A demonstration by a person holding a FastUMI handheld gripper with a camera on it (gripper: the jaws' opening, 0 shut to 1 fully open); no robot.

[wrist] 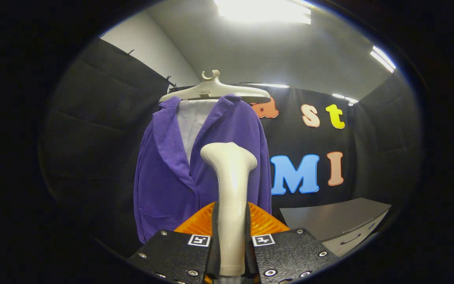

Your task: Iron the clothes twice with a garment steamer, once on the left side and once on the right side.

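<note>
A smooth, slightly glossy plastic is seen on the garment steamer [231,185], whose handle is clamped on both sides by the fingers [231,221] of the gripper [231,236]; the gripper's body plates are finished in a matt, finely textured material studded with shiny metal screws. The jacket [168,177] is made of soft ribbed cloth, with a smooth pale lining. The hanger [213,90] looks like smooth matt plastic. A smooth matt finish is shown by the cabinet [337,225].

The jacket [172,173] is purple with fine ribbing over a white lining. The steamer [230,185] is cream, the hanger [215,91] beige, the desk [337,223] grey.
</note>
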